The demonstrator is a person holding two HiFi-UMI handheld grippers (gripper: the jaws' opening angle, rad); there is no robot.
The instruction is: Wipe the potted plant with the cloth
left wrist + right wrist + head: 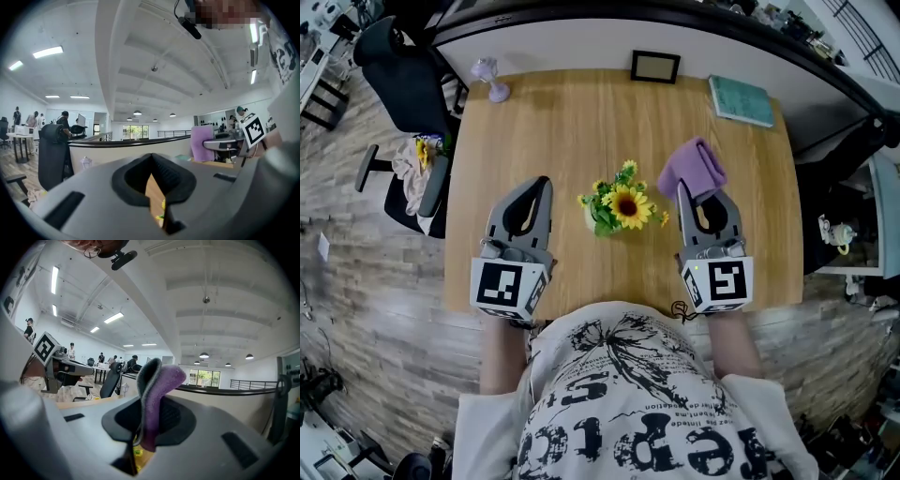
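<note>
One potted plant (pixel 617 208) stood upright near the middle of the wooden table (pixel 562 122), between the two grippers, with its largest sunflower facing upward. The left gripper (pixel 546 181) had its jaws closed on nothing, while the right gripper (pixel 682 187) pinched the single purple cloth (pixel 692 169). The cloth was held just right of the plant, its long axis running from the jaw tips toward the table's far right. One picture frame (pixel 655 66) and one teal notebook (pixel 741 100) occupied the far edge.
</note>
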